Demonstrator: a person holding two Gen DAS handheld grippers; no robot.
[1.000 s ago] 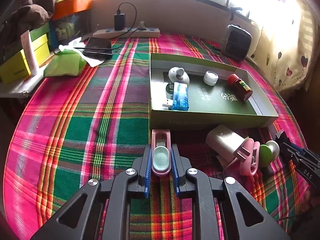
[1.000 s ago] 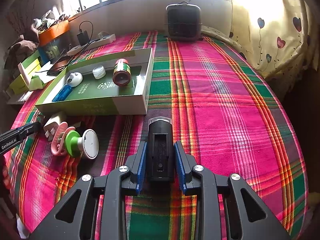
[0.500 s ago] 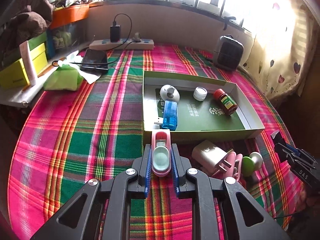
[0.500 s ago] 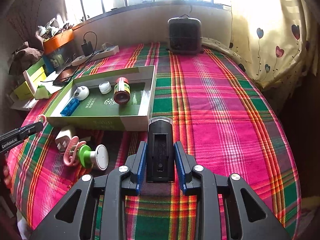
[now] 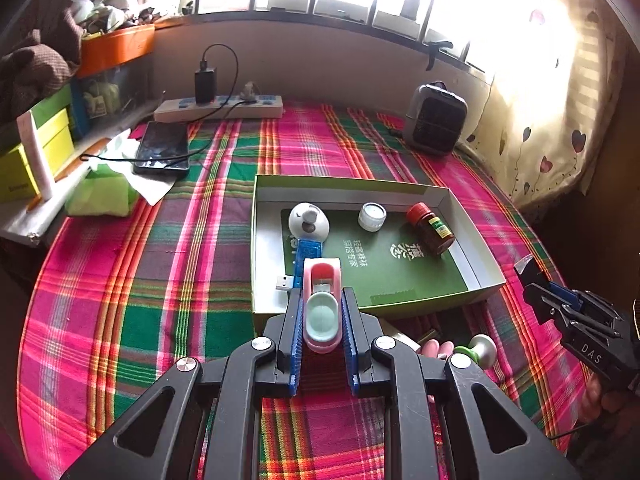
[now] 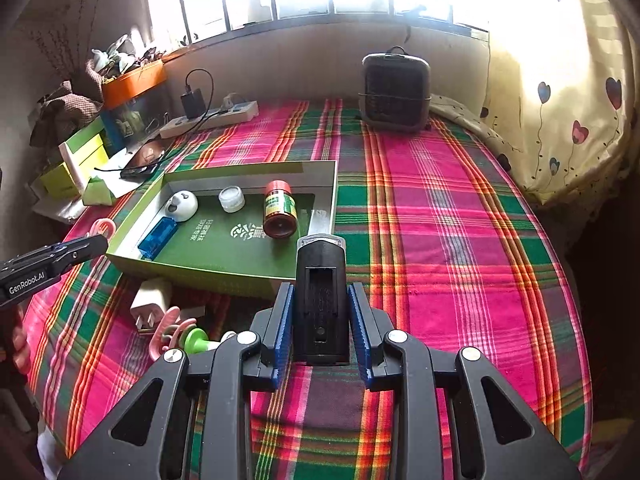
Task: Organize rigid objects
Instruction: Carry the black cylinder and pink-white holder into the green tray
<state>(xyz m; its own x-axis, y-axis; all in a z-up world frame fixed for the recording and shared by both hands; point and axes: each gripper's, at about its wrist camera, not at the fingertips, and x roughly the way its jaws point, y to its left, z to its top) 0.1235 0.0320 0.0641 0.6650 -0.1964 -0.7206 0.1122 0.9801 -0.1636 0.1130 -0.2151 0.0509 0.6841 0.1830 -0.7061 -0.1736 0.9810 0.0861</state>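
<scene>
My left gripper is shut on a pink clip-like object with a pale green pad, held above the near edge of the green box. Inside the box lie a blue USB stick, a white round gadget, a small white jar and a red-capped bottle. My right gripper is shut on a black device, raised over the cloth just right of the box. In front of the box rest a white plug, a pink clip and a green-and-white knob.
The plaid cloth covers the table. A black heater stands at the back right, a power strip and a phone at the back left. Yellow-green boxes and a green pouch crowd the left edge.
Both grippers have risen with their objects still clamped. The left one with the pink object has come over the box's near edge; the right one has drawn closer to the box.
</scene>
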